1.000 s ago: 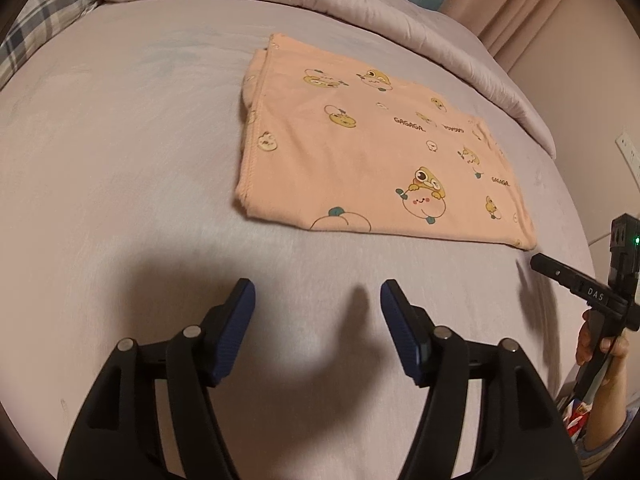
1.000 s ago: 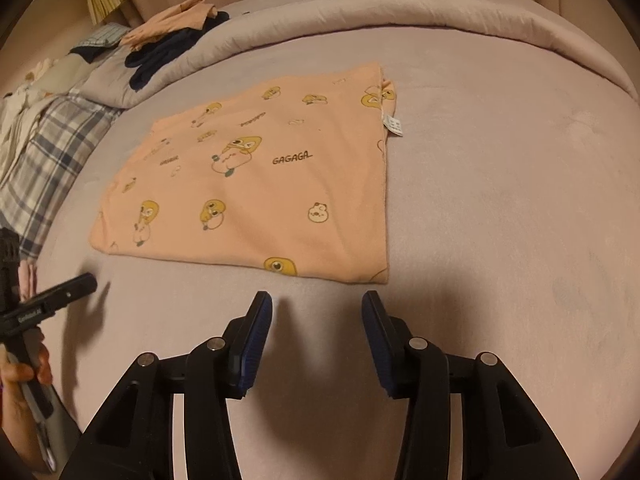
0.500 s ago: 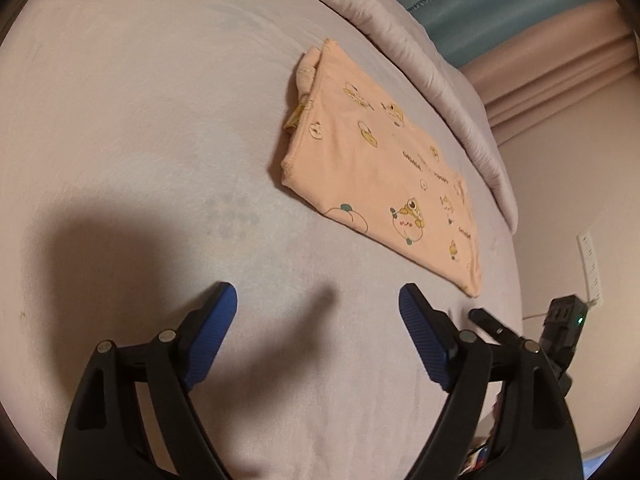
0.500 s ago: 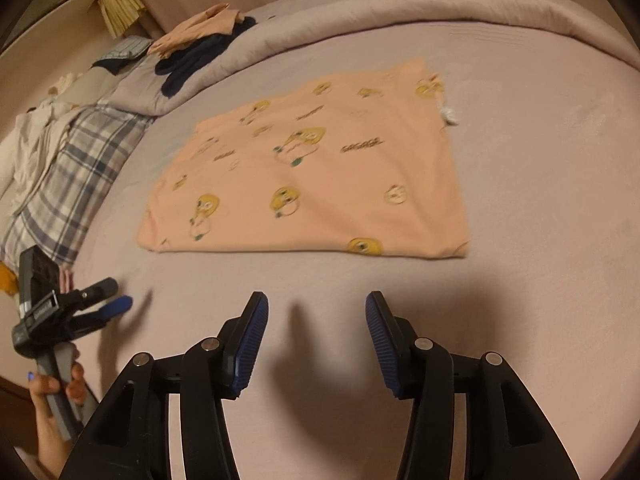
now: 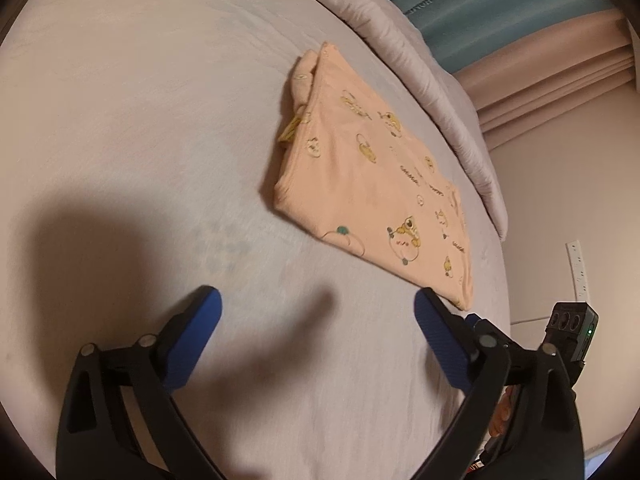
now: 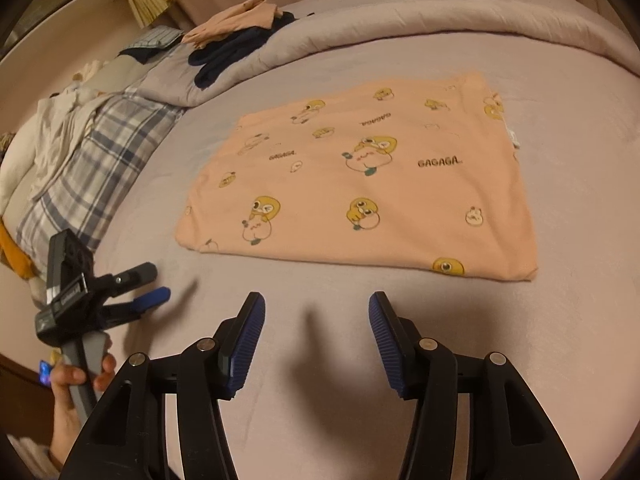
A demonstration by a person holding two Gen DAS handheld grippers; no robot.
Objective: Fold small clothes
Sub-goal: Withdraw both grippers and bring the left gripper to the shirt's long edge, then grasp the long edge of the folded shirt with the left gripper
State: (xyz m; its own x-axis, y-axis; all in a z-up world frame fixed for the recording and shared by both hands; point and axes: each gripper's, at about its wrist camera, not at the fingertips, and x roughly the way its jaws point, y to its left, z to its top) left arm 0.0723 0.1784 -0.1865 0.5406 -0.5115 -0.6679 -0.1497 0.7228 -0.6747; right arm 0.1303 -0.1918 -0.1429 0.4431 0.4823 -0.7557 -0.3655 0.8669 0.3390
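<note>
Right wrist view takes in most of the bed [image 6: 580, 128], covered by a pale lilac sheet with a rolled duvet [image 6: 400, 28] along its far edge. On the far left lie a checked pillow [image 6: 92, 168], some pale rumpled clothes [image 6: 52, 128] and a small pile of dark and peach garments [image 6: 236, 36] on the duvet.

Flat in the middle of the bed lies the folded peach shirt [image 6: 372, 184], a neat rectangle printed with yellow cartoon ducks and the word GAGAGA. It rests alone, touched by neither tool.

Just short of its near edge hangs the right tool [image 6: 316, 316], its blue pads partly apart with only bare sheet between them; its jaws have just been opening a little. To the left, a hand [image 6: 76, 376] grips the grey handle of the left tool [image 6: 154, 282], which is off the shirt's left corner and clear of it.

From the left wrist view the left tool [image 5: 316, 312] shows its jaws spread wide, having just been opening, with nothing held. The shirt [image 5: 372, 184] lies ahead and to the right, its near corner close beside the right-hand finger [image 5: 436, 328]. Curtains [image 5: 520, 12] hang behind the bed.
</note>
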